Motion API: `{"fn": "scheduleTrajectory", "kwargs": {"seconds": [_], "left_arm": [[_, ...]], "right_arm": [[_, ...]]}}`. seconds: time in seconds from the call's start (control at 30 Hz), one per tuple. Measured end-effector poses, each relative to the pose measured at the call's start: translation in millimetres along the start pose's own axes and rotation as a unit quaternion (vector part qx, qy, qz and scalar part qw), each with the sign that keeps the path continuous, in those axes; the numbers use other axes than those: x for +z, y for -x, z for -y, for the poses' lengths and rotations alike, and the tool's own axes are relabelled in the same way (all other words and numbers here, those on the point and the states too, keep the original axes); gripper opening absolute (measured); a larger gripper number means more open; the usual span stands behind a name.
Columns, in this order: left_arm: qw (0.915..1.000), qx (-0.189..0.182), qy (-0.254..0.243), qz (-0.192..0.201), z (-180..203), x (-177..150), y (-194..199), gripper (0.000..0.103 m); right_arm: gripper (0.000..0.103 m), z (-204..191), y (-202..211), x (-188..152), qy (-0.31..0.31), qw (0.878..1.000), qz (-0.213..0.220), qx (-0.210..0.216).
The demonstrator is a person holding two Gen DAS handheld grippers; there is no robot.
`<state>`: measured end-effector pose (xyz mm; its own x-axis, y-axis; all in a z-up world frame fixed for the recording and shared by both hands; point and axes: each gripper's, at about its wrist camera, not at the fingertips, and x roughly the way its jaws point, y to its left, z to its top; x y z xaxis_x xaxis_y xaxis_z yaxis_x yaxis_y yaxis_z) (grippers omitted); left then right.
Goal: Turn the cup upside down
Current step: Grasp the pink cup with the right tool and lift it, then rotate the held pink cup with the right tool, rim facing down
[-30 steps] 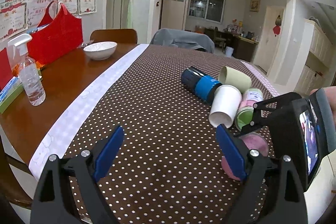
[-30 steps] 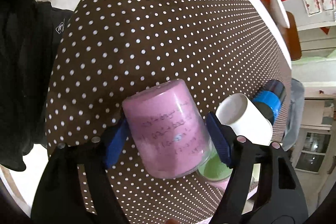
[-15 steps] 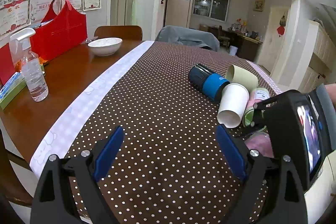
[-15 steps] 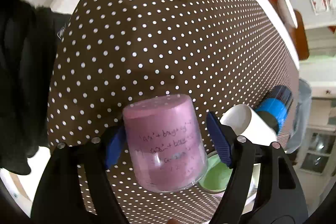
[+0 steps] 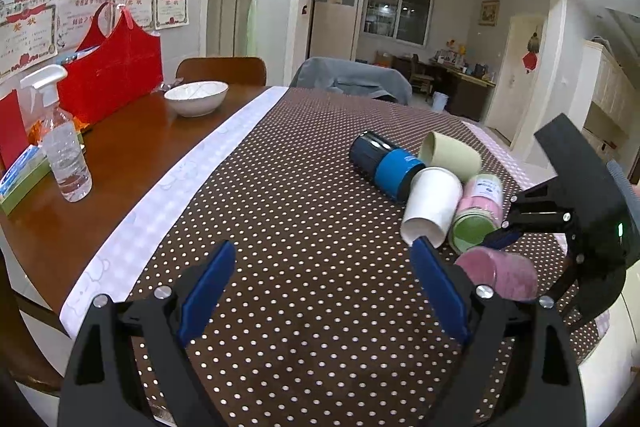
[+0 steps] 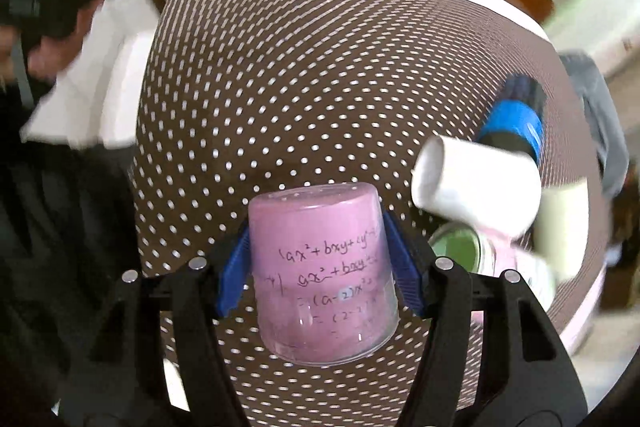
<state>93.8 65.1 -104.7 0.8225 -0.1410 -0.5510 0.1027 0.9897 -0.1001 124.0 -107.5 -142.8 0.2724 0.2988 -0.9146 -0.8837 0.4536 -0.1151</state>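
The right gripper (image 6: 318, 259) is clamped on the pink cup (image 6: 320, 267), with one blue pad on each side of it. In the right wrist view the cup sits at about 6 o'clock, right in front of the camera. Its closed bottom points away toward the spotted cloth (image 6: 320, 67), and its open, clear rim points back toward the camera.

A second ago the cup leaned to one side in this view. Now it stands straight between the pads, and the math writing on it reads the right way up. The room around it has swung a lot too, and the picture is smeared. So the right gripper has been turning fast. That turn looks like the flip itself.

In the left wrist view the cup (image 5: 498, 273) is at about 4 o'clock, held by the right gripper (image 5: 516, 247) low over the cloth. I cannot tell if it touches the cloth yet. It looks like the flip is partly done. The cup must end with its rim down on the cloth, and only then should the pads let go.

The left gripper (image 5: 320, 291) has its tongs wide apart and holds nothing. It has hardly moved.

Other cups lie on their sides just beside the pink one: a white paper cup (image 6: 476, 183), a green-inside cup (image 6: 460, 251), a pale cream cup (image 5: 450, 151) and a blue bottle (image 5: 384, 165). The turning cup could bump them.
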Motion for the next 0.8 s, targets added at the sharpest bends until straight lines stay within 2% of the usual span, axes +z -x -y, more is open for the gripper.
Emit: {"fn": "scheduleTrajectory", "kwargs": {"seconds": [0.1,0.17,0.23,0.37,0.5,0.63,0.7,0.8], "left_arm": [[0.9999,-0.008,-0.007,0.006,8,2,7,0.088],[0.9998,-0.015,-0.012,0.01,13,3,12,0.088],[0.9996,-0.019,-0.016,0.014,17,4,17,0.088],[0.999,-0.024,-0.026,0.027,26,9,29,0.088],[0.9985,-0.025,-0.033,0.037,30,13,38,0.088],[0.9978,-0.026,-0.042,0.044,35,15,45,0.088],[0.9976,-0.027,-0.043,0.046,36,16,47,0.088],[0.9976,-0.027,-0.041,0.049,35,16,51,0.088]], "right_arm": [[0.061,12,14,-13,-0.078,0.996,0.041,0.013],[0.061,21,24,-23,-0.142,0.987,0.075,0.026],[0.061,29,34,-37,-0.209,0.97,0.118,0.045],[0.061,34,49,-59,-0.298,0.935,0.186,0.051],[0.061,30,63,-70,-0.356,0.9,0.249,0.03],[0.062,21,70,-73,-0.396,0.865,0.308,-0.01],[0.062,15,68,-69,-0.405,0.852,0.331,-0.038],[0.062,5,68,-70,-0.406,0.839,0.351,-0.087]]}}
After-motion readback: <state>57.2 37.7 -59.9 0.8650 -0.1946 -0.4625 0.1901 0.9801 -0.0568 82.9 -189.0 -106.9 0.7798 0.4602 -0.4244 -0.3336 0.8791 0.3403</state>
